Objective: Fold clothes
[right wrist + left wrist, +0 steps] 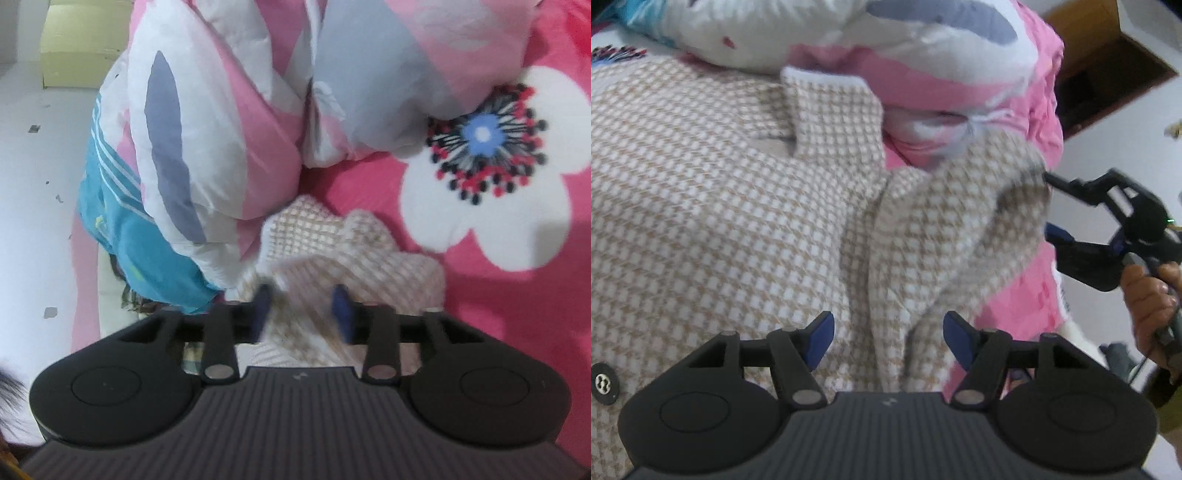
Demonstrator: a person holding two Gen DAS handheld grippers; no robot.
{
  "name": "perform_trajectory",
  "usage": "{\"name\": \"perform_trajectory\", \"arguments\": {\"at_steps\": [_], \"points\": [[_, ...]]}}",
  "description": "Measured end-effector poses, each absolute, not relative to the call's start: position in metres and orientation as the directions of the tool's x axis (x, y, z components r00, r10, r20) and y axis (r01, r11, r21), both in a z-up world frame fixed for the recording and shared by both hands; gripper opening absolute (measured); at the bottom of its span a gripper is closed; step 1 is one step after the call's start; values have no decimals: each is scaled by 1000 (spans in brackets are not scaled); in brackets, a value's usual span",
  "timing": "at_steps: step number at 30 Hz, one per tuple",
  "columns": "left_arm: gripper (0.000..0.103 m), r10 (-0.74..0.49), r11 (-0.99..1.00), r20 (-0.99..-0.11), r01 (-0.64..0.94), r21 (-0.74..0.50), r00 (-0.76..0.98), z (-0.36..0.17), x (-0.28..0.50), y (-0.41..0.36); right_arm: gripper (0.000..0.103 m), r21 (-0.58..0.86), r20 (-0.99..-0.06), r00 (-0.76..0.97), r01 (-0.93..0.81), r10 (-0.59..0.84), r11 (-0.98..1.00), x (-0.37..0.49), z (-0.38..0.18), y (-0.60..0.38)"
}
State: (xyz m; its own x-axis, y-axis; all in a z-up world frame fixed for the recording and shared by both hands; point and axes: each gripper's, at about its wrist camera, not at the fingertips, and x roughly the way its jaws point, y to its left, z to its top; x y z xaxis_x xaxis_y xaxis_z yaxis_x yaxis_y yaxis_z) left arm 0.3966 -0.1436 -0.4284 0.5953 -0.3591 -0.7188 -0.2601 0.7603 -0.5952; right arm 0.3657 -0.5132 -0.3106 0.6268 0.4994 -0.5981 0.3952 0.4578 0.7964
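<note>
Because the houndstooth jacket [713, 206] lies spread on the bed with its beige-and-white front up, the person can work on it one part at a time. It covers most of the left wrist view, and a dark button [604, 384] shows at its near left edge. A cuffed sleeve [836, 118] is laid across the body of it, I think so that the garment becomes narrower.

The left gripper [888, 341] hovers low over the cloth with its blue pads apart, holding nothing; it seems to wait for its turn. The right gripper [1049, 206] is at the raised fold [990, 206] on the right side. Its jaws stand apart there, one finger at the upper edge of the fold, but whether the cloth is really pinched I cannot tell. In its own view, bunched fabric lies between the separated pads.

A pink and white quilt [229, 147] is piled just behind the jacket, touching it, on the flowered bedsheet [517, 302]. A blue garment [122, 229] lies under the quilt. This leaves little room.
</note>
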Motion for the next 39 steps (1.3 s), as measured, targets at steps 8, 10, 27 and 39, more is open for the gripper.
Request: {"name": "perform_trajectory", "arguments": {"at_steps": [8,10,27,39], "points": [[66,-325,817,-777,-254,-518,539,-445,411,-164,69,679,-649,635,236,419,695,300,-317,-453],[66,-315,824,-788,-260,-504,529,-448,412,-166,69,669,-650,619,190,442,718,297,-326,-431],[66,-285,808,-782,-300,-507,554,-437,423,-162,4,672,-685,620,335,383,660,286,-296,-501],[66,-257,876,-777,-201,-439,575,-420,474,-213,4,792,-605,681,462,412,399,218,-168,-644]]}}
